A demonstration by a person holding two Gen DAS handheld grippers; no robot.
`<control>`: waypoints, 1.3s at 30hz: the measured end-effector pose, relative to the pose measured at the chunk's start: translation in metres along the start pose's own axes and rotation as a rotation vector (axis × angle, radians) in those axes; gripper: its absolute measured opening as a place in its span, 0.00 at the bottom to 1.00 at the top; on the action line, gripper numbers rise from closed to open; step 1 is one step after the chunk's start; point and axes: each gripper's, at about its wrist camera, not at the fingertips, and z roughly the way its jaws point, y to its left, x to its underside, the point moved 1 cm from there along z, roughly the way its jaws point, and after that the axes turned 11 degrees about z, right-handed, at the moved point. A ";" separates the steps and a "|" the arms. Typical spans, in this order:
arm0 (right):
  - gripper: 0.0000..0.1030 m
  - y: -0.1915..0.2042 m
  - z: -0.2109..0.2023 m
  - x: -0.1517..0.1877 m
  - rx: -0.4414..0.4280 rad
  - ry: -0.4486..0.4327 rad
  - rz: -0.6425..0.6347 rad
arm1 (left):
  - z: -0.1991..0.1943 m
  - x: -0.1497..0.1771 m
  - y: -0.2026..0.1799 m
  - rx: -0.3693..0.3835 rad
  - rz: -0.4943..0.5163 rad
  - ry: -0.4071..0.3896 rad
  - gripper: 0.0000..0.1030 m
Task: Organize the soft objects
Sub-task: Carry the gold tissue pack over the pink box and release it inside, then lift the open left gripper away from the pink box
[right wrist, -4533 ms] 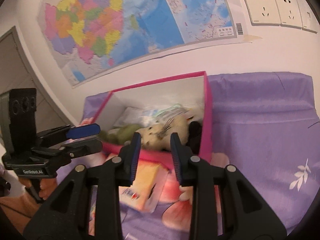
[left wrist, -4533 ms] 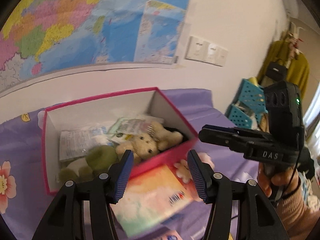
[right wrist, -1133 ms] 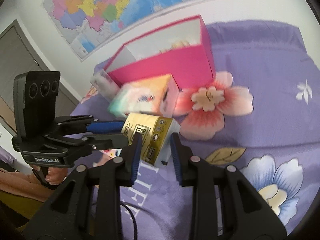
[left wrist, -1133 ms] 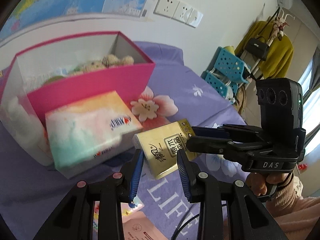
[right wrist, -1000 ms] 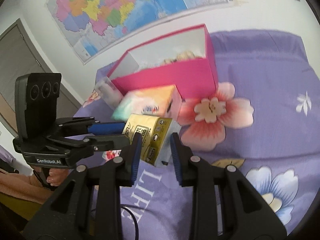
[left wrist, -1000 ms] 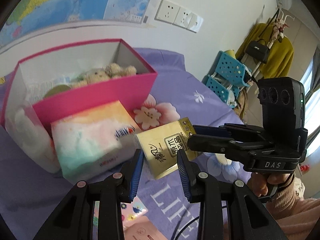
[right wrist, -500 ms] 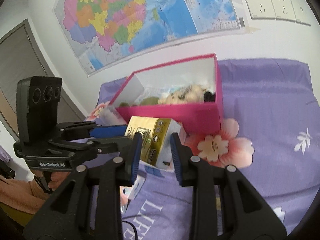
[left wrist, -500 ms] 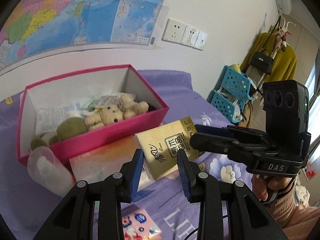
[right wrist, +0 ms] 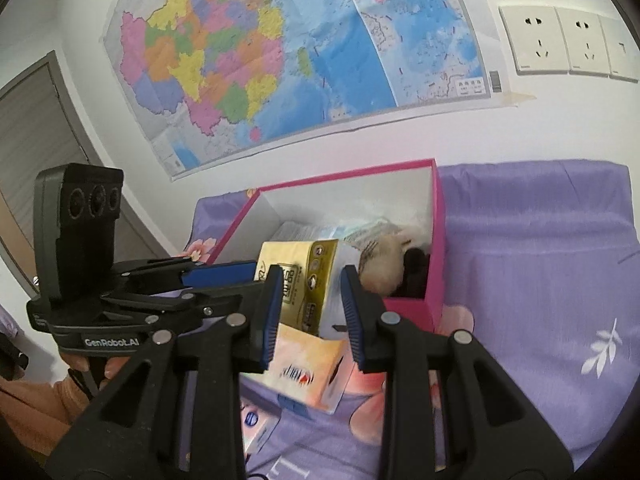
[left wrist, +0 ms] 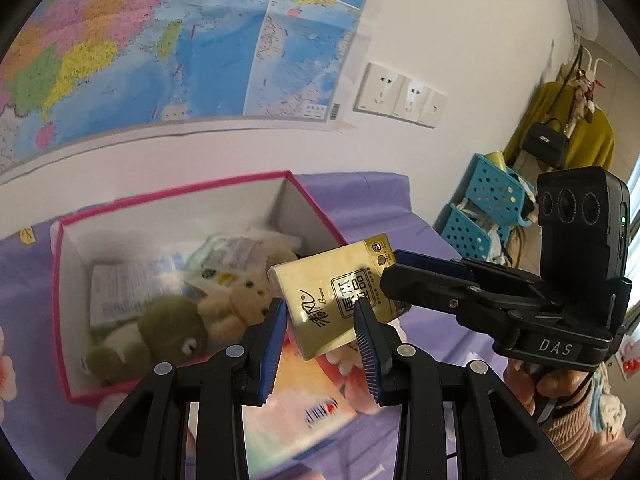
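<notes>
Gold tissue pack held aloft between both grippers, just over the near wall of the pink box. Left gripper fingers nearly closed, clamped on the pack's near end; right gripper fingers narrowly parted, pinching the other end. Two-sided grip probably chosen to keep a squashy pack from sagging or twisting. Inside the box, plush toys and packets filling the floor. Pastel tissue pack lying on the purple bedsheet below, not yet boxed.
</notes>
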 end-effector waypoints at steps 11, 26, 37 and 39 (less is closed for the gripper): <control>0.32 -0.017 0.034 -0.043 0.013 -0.015 0.043 | 0.032 -0.030 0.028 -0.059 -0.041 0.041 0.33; 0.32 -0.042 0.074 -0.067 0.117 -0.029 0.106 | 0.077 -0.049 0.061 -0.104 -0.169 0.126 0.36; 0.32 -0.032 0.050 -0.043 0.099 -0.010 0.067 | 0.027 -0.029 0.052 -0.108 -0.095 0.012 0.40; 0.32 -0.028 0.041 -0.037 0.078 -0.007 0.061 | 0.008 -0.022 0.052 -0.103 -0.084 -0.024 0.43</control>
